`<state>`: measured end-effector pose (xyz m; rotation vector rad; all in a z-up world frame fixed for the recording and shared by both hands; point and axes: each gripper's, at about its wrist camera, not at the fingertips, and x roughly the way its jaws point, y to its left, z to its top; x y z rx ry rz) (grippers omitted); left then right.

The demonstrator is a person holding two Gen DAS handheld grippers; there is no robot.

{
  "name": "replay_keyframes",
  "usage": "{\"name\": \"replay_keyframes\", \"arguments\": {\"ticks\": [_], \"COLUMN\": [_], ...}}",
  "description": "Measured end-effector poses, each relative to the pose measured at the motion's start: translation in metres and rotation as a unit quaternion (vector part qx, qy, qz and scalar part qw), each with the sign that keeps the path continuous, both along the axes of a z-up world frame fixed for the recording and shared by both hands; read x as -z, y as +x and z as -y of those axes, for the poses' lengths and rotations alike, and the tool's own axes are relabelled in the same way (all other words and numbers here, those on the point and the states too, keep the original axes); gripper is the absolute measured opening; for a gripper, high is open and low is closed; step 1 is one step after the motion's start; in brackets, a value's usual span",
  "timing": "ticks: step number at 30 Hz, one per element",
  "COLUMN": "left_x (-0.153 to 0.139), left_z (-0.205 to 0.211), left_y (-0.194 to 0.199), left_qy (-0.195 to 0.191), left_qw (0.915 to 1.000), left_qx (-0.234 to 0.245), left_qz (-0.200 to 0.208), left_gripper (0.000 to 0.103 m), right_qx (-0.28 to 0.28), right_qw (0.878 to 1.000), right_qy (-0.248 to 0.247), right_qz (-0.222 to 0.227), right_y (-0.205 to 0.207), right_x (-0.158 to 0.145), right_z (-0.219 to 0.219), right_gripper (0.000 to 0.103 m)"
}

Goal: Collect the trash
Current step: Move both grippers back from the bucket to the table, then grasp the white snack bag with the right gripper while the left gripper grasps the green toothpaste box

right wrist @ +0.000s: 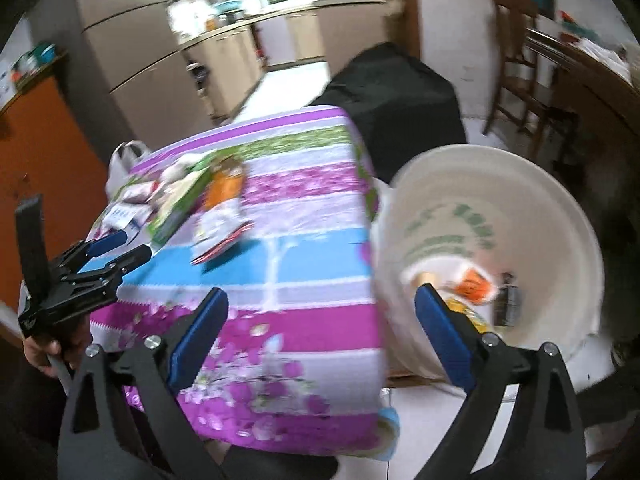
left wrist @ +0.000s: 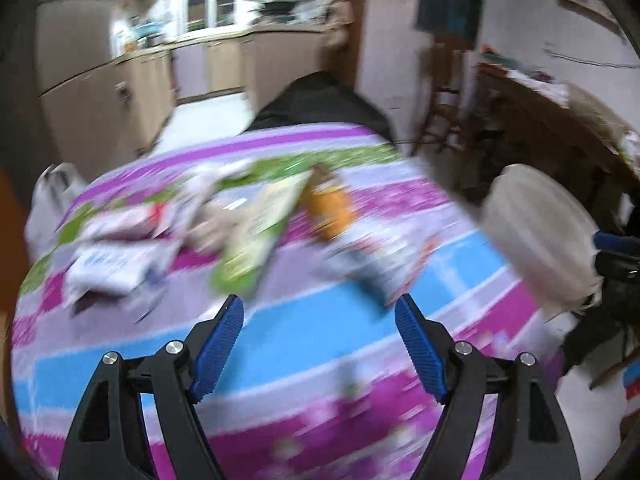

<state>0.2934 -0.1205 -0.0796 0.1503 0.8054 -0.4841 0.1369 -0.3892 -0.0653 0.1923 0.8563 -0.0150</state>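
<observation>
Home kitchen, fridge, counter cabinets, dining table

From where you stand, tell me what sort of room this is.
Most likely a home dining area open to a kitchen. Kitchen cabinets and a tall fridge stand at the back, a table under a flowered tablecloth fills the middle, and a wooden chair stands by the wall.

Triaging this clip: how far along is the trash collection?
Started only. Done: some wrappers already lie in the white bin beside the table. In hand: nothing; left gripper and right gripper are both open and empty. Left: the pile on the tablecloth, including the green packet and orange packet.
</observation>
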Motion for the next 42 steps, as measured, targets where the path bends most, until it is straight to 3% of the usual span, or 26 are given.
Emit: {"name": "replay_keyframes", "arguments": {"ticks": [5,9,13,23,31,32,36,42], "left_x": [0.019,0.03,0.028,0.029,0.026,0.025,0.021,0.018], "left_z": [-0.074,-0.117,-0.142,-0.167,-0.168,-0.168,-0.162,-0.131], "left_y": [-0.009,-0.007,-0.007,0.008,0.011,0.011,0.014,0.022], "left_qy": [0.035,0.024,0.008,-0.012,-0.013,-0.012,-0.013,-0.012], "left_qw": [0.9955,0.9915,0.9892,0.9851,0.9865,0.9871,0.9891,0.9957], "left_qx": [-0.089,-0.124,-0.142,-0.168,-0.159,-0.156,-0.143,-0.085], "left_qz": [0.002,-0.03,-0.035,-0.037,-0.035,-0.034,-0.032,-0.037], "left_gripper": [0.079,0.079,0.079,0.079,0.079,0.079,0.079,0.079], "right_qx": [-0.039,-0.062,-0.084,-0.137,-0.19,-0.192,-0.195,-0.185], "right_qw": [0.999,0.998,0.996,0.988,0.972,0.971,0.969,0.976], "right_qy": [0.02,0.025,0.005,-0.065,-0.125,-0.126,-0.113,-0.076], "right_qz": [0.016,0.008,0.001,0.009,-0.058,-0.067,-0.104,-0.084], "right_y": [0.013,0.038,0.063,0.107,0.153,0.156,0.163,0.143], "right_x": [0.023,0.041,0.048,0.041,0.064,0.068,0.086,0.086], "right_z": [-0.034,-0.057,-0.078,-0.1,-0.113,-0.113,-0.112,-0.106], "right_gripper": [0.096,0.096,0.096,0.098,0.097,0.095,0.066,0.05]}}
